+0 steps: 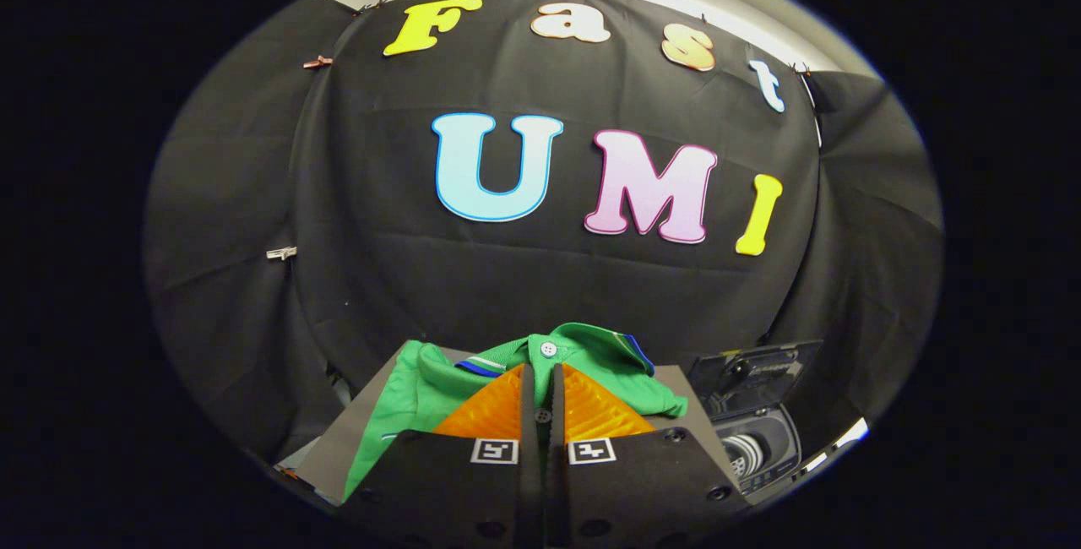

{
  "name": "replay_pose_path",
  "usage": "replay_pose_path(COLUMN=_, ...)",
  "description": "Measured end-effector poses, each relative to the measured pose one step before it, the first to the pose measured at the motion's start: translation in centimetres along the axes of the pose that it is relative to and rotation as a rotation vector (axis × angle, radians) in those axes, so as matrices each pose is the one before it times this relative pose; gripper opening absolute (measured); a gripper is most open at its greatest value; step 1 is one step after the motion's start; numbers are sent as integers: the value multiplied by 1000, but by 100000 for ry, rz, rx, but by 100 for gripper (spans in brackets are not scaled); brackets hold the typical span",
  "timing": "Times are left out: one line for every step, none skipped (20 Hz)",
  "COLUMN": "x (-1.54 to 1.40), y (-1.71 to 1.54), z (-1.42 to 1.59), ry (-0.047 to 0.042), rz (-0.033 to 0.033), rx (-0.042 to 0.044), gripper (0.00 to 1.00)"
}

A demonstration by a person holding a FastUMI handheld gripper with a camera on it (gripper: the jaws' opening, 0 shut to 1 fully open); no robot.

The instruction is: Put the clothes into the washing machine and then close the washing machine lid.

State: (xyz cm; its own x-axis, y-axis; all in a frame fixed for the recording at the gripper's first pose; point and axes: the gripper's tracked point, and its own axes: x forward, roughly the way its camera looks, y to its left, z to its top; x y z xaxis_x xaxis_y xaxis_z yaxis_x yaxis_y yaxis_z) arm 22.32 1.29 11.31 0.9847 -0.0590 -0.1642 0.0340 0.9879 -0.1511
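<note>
Gripper [543, 380] clenched on green shirt [422, 388] near collar, w/ washer [756, 439] open beside: loose sleeves may snag rim.

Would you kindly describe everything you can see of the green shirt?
The shirt is a bright green polo of soft knit-looking cloth, with a collar edged in blue and white stripes and a pale button at the placket. It lies crumpled, collar towards the booth wall, on a grey surface, beside the washing machine, whose lid stands open. The gripper sits over it with fingers nearly together just before the collar; whether they pinch the cloth cannot be told.
</note>
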Motion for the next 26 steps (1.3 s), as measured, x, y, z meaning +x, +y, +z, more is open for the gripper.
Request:
replay_pose_path(x=345, y=-138, z=8, ry=1069, rz=-2167, rx=-1248, gripper=7)
replay_pose_path(x=130, y=27, z=-935, ry=2014, rz=167, rx=733, gripper=7)
replay_pose_path(x=451, y=263, z=-944, ry=4124, rz=128, rx=1477, gripper=7)
replay_pose_path(x=612, y=127, z=-1120, ry=3291, rz=-11, rx=572, gripper=7)
replay_pose_path(x=248, y=-193, z=-1480, ry=4346, rz=-903, rx=-321, gripper=7)
replay_pose_path(x=407, y=-233, z=-1057, ry=3452, rz=-417, rx=442, gripper=7)
replay_pose_path(x=281, y=248, z=-347, ry=1077, rz=1732, rx=1670, gripper=7)
replay_pose_path(x=594, y=63, z=-582, ry=2302, rz=-13, rx=1490, gripper=7)
replay_pose_path(x=68, y=21, z=-318, ry=1242, rz=1377, rx=1226, gripper=7)
replay_pose_path(x=128, y=172, z=-195, ry=831, rz=765, rx=779, gripper=7)
replay_pose_path(x=40, y=-194, z=122, ry=-1157, rz=-1012, rx=-413, gripper=7)
replay_pose_path(x=150, y=-469, z=13, ry=79, rz=-1915, rx=-668, gripper=9)
replay_pose_path(x=187, y=-10, z=-250, ry=1257, rz=-88, rx=537, gripper=21)
replay_pose_path(x=285, y=208, z=-469, ry=1436, rz=442, rx=995, gripper=27)
replay_pose_path(x=413, y=95, z=-545, ry=1706, rz=835, rx=576, gripper=46)
replay_pose_path(x=16, y=231, z=-431, ry=1155, rz=1306, rx=471, gripper=64)
replay_pose_path(x=181, y=264, z=-84, ry=422, rz=1180, rx=95, gripper=63)
replay_pose_path(x=217, y=-26, z=-156, ry=718, rz=98, rx=-1184, gripper=63)
replay_pose_path(x=26, y=-441, z=-177, ry=1372, rz=-2104, rx=-1512, gripper=63)
replay_pose_path(x=350, y=-262, z=-300, ry=1803, rz=-1333, rx=-1666, gripper=49)
replay_pose_path(x=275, y=243, z=-42, ry=808, rz=409, rx=-1517, gripper=35)
replay_pose_path(x=-75, y=-185, z=33, ry=-77, rz=-815, rx=-932, gripper=21)
replay_pose_path(x=-52, y=-116, z=125, ry=-700, rz=-876, rx=-740, gripper=21)
replay_pose_path(x=-377, y=-125, z=215, ry=-1511, rz=-346, rx=-1024, gripper=21)
replay_pose_path(x=-346, y=-12, z=822, ry=-3859, rz=-36, rx=10, gripper=20)
replay_pose_path(x=-245, y=494, z=356, ry=-2079, rz=2664, rx=10, gripper=21)
